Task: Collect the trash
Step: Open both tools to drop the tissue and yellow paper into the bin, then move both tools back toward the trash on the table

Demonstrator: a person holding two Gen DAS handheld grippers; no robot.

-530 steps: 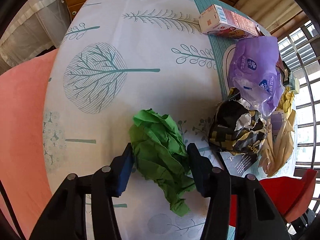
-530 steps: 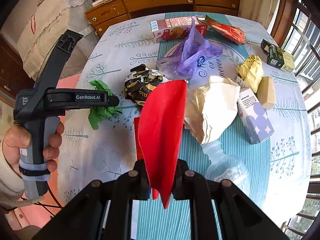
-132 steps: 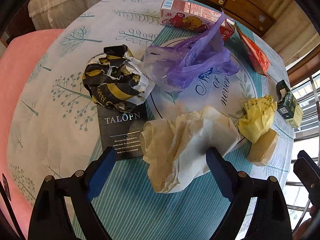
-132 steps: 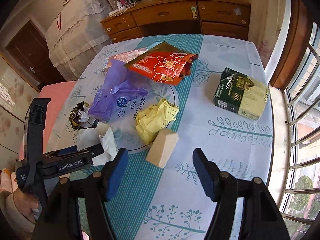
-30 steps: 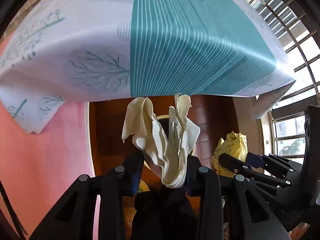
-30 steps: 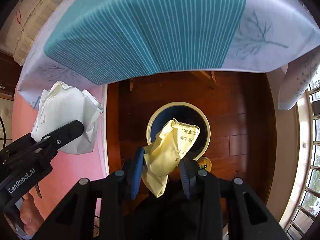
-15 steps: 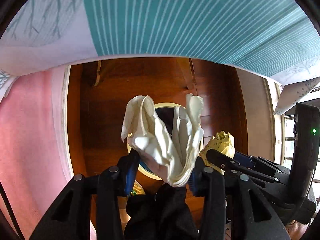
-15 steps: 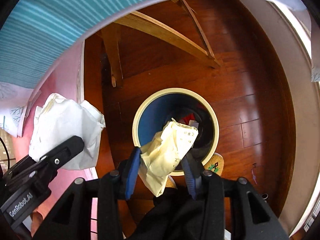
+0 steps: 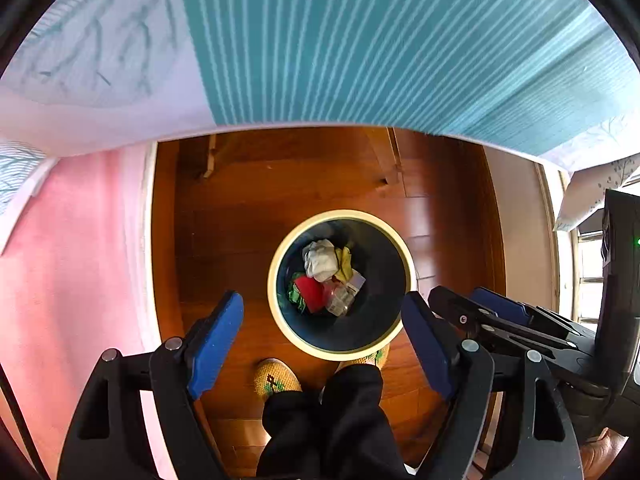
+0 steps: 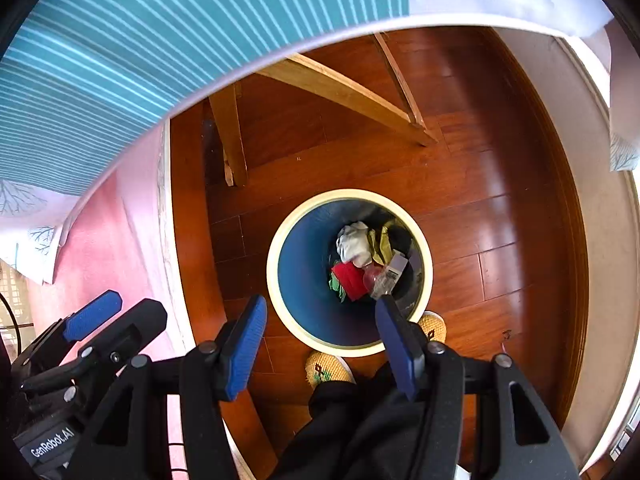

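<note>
A round bin (image 9: 276,280) with a cream rim and dark blue inside stands on the wood floor, also in the right wrist view (image 10: 288,264). Inside lie the white crumpled paper (image 9: 320,260), the yellow wrapper (image 9: 345,261), red paper (image 9: 312,294), green paper and a clear bottle. My left gripper (image 9: 320,332) is open and empty above the bin's near rim. My right gripper (image 10: 320,332) is open and empty above the bin too. The right gripper shows at the right of the left wrist view (image 9: 496,312), the left gripper at the lower left of the right wrist view (image 10: 94,314).
The teal striped tablecloth (image 9: 360,40) hangs over the table edge above the bin. Wooden table legs (image 10: 228,136) stand behind it. A pink seat (image 9: 72,260) is at the left. The person's slippers (image 9: 276,378) and dark trousers are just in front of the bin.
Both grippers have opened. The white paper and the yellow wrapper have dropped from them into the bin. Both grippers have moved closer over the bin.
</note>
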